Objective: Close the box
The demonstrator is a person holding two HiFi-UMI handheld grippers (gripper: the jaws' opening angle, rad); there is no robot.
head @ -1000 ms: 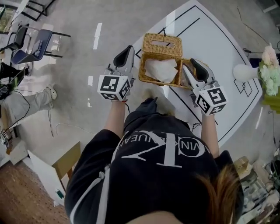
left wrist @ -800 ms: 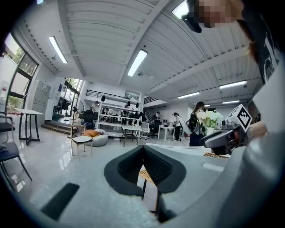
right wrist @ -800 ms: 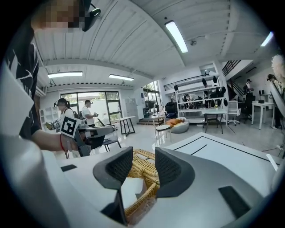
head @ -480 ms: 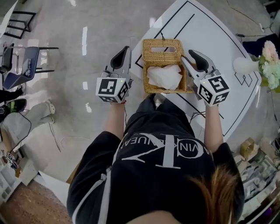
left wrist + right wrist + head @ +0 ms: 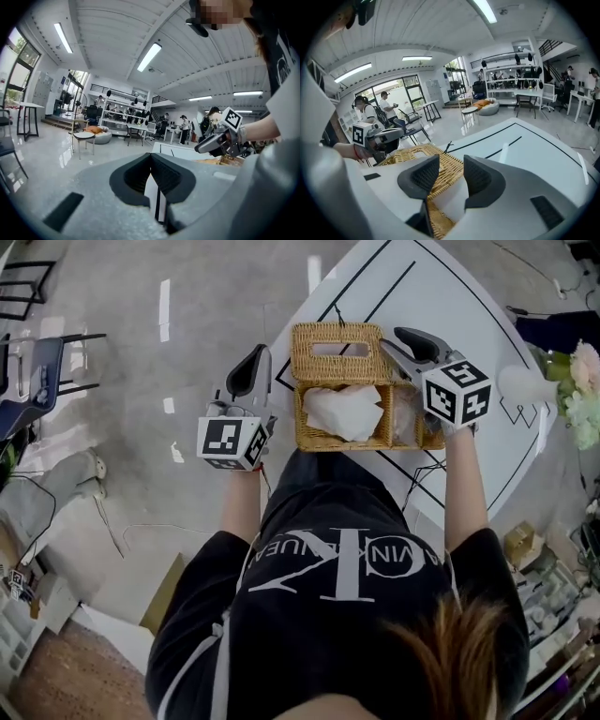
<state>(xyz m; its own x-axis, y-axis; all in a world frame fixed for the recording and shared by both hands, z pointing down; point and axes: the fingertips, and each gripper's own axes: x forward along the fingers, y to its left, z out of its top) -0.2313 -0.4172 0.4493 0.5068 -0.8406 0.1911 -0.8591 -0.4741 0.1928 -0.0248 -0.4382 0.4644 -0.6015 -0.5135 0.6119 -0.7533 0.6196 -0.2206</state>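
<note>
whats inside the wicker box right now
A crumpled white tissue fills the open wicker box, whose lid is laid back behind it. Whatever lies under the tissue is covered, and the right gripper hides part of the box's right end.

My head view is evenly lit and soft, with no hard shadows. Pale streaks of glare lie on the floor point(image 5: 165, 307) at eleven o'clock, and the white table point(image 5: 469, 292) at one o'clock nearly washes out. Both gripper views are fisheye: the corners are black and straight lines bow towards the rim. In the left gripper view, light comes from ceiling tubes point(image 5: 150, 56) at twelve o'clock and from windows point(image 5: 18, 63) at nine o'clock. The fingers point(image 5: 136, 176) close to that lens look soft, while the room behind is sharper.
</note>
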